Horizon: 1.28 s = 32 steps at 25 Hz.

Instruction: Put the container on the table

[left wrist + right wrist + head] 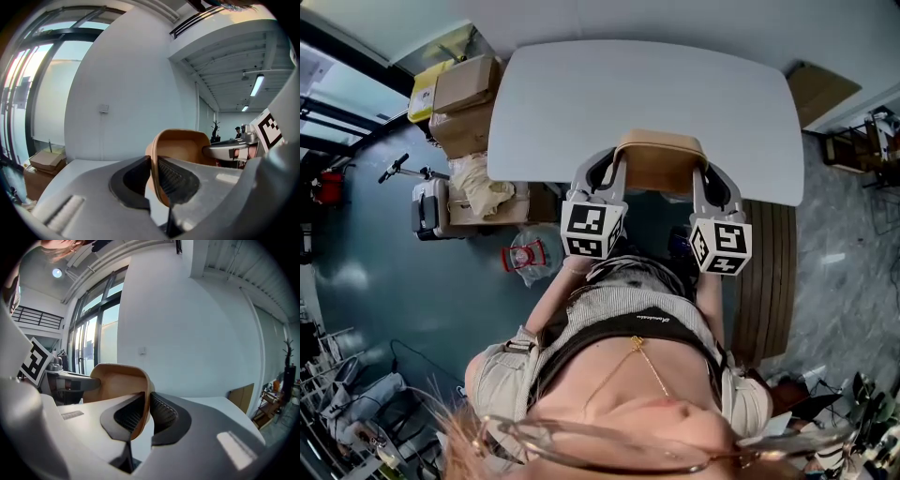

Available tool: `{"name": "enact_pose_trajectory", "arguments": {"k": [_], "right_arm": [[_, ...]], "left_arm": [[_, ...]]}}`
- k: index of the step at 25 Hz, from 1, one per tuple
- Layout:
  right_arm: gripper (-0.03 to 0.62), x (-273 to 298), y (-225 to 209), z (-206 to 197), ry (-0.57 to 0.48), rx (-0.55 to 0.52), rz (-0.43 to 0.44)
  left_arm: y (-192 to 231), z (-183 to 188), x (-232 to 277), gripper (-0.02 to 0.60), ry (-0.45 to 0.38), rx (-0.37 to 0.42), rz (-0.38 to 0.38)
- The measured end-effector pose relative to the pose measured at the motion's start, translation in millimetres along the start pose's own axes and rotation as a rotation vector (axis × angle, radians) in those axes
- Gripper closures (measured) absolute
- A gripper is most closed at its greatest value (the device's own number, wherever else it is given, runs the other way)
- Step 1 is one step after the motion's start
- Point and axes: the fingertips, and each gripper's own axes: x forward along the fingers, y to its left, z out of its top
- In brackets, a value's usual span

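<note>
A tan, rounded-square container [659, 161] hangs between both grippers at the near edge of the white table [581, 103]. My left gripper [609, 167] is shut on its left rim, which shows as a thin brown wall [154, 176] pinched between the ribbed pads. My right gripper [705, 173] is shut on the right rim [146, 404] in the same way. From the left gripper view the open, empty inside of the container [185, 145] faces me, with the other gripper [234, 150] gripping its far side.
Cardboard boxes [464, 103] and a grey case [431, 206] stand on the floor left of the table. A red-and-clear item [525, 255] lies on the floor. A wooden bench [766, 272] runs along the right. A brown board [820, 89] leans at the far right.
</note>
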Motion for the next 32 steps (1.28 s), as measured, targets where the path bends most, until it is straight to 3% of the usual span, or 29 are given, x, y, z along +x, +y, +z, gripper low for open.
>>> {"name": "enact_pose_trajectory", "arguments": {"k": [12,20,32], "right_arm": [[0.531,41.5,28.6,-4.0,0.023,0.006,-0.018],[0.531,69.1,29.3,6.0,0.039,-0.017,0.037],[0.531,113.7,-26.2,27.8,0.023,-0.020,0.083]], "left_arm": [[51.2,-9.2,13.2,0.551,0.015,-0.015,-0.025],[69.6,-5.5,23.1,0.551,0.014,-0.047,0.034],[62.7,18.1,86.9,0.552,0.007,-0.038,0.081]]}}
